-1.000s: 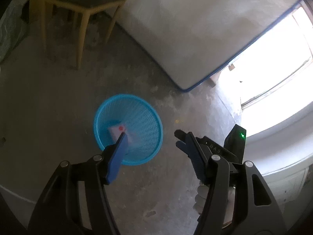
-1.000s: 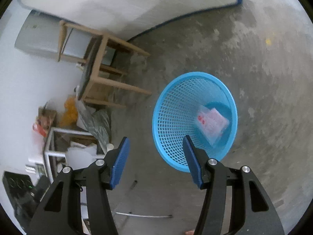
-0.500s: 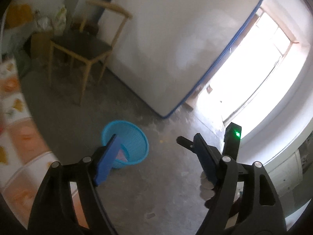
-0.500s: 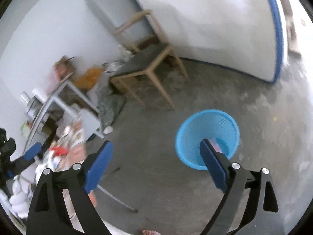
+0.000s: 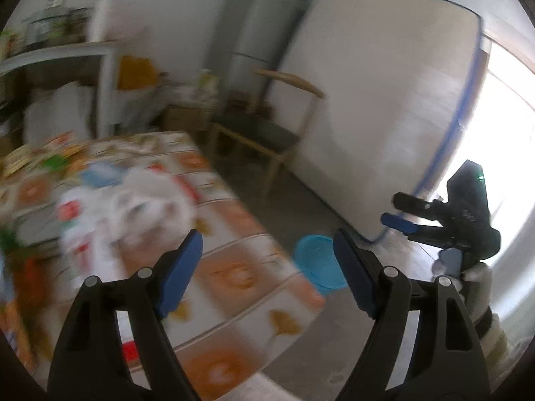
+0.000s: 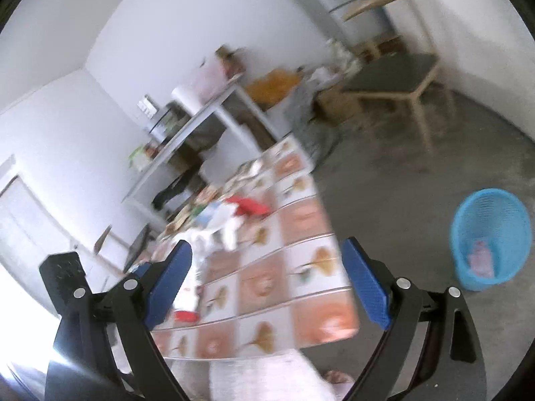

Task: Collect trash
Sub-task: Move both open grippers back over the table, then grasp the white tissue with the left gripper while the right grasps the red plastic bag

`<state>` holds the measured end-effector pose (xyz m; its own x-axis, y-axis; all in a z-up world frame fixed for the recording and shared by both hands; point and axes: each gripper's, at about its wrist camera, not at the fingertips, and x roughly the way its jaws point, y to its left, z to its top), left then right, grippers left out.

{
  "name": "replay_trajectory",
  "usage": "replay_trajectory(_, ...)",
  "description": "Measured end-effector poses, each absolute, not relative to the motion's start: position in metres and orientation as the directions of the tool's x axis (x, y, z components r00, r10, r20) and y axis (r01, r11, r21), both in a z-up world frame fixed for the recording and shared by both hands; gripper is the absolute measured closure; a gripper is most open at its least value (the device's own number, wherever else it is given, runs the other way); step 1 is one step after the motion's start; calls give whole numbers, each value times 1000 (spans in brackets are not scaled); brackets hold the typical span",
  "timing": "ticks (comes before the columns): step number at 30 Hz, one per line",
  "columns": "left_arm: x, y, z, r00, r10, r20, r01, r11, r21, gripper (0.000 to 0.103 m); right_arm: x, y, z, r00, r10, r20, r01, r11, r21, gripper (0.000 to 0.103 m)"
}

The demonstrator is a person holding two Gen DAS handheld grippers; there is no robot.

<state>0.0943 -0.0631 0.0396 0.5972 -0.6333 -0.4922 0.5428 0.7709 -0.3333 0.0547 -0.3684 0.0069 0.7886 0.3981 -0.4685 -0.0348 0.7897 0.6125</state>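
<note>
A blue mesh basket [image 5: 314,257] [image 6: 491,234] stands on the concrete floor beside the table, with a pink-white packet [image 6: 481,257] lying inside. The table's orange-and-white patterned cloth [image 5: 234,274] [image 6: 301,267] carries blurred litter: white crumpled wrappers [image 5: 143,193] [image 6: 227,224] and a red item [image 6: 247,205]. My left gripper [image 5: 267,244] hangs open above the table's near corner, nothing between its blue pads. My right gripper [image 6: 265,247] is also open and empty over the table edge; it shows at the right of the left wrist view [image 5: 394,210], held by a gloved hand.
A wooden chair [image 5: 264,133] [image 6: 394,83] stands beyond the basket. A mattress [image 5: 384,100] leans on the wall next to a grey fridge [image 5: 254,33]. A white shelf unit [image 5: 67,53] [image 6: 200,117] with clutter is behind the table. Bare floor surrounds the basket.
Both grippers lifted away from over the basket and swung toward the table, jaws spreading wider. The right view rolled upright. The packet stays in the basket.
</note>
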Motion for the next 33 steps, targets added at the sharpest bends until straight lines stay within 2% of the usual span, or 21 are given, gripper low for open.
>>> replay_trajectory(5,99,-15,30,675,-542,-500,441,840,-317,27,106,-314,6,702,515,-492,-92,751,654,15)
replay_trajectory(10,116,4,27,689,-517,-508,424,856,-297,27,164,-273,-4,618,566,-546,-79,735,673,23)
replay_trajectory(13,129,1,37,693,-495,-524,446,866,-229,33,196,-255,-11,585,578,-569,-73,736,673,28)
replay_trajectory(20,177,-39,61,617,-462,-637,558,827,-60,35,248,-254,-21,594,515,-618,-40,786,617,30)
replay_trajectory(25,199,-97,40,555,-401,-729,654,752,85,35,273,-257,-30,563,489,-666,-85,836,542,34)
replay_trajectory(28,217,-115,19,518,-353,-779,661,744,102,36,282,-255,-38,534,481,-695,-143,862,487,37)
replay_trajectory(33,249,-124,-7,463,-289,-838,627,775,79,43,303,-257,-55,467,551,-691,-181,825,536,40)
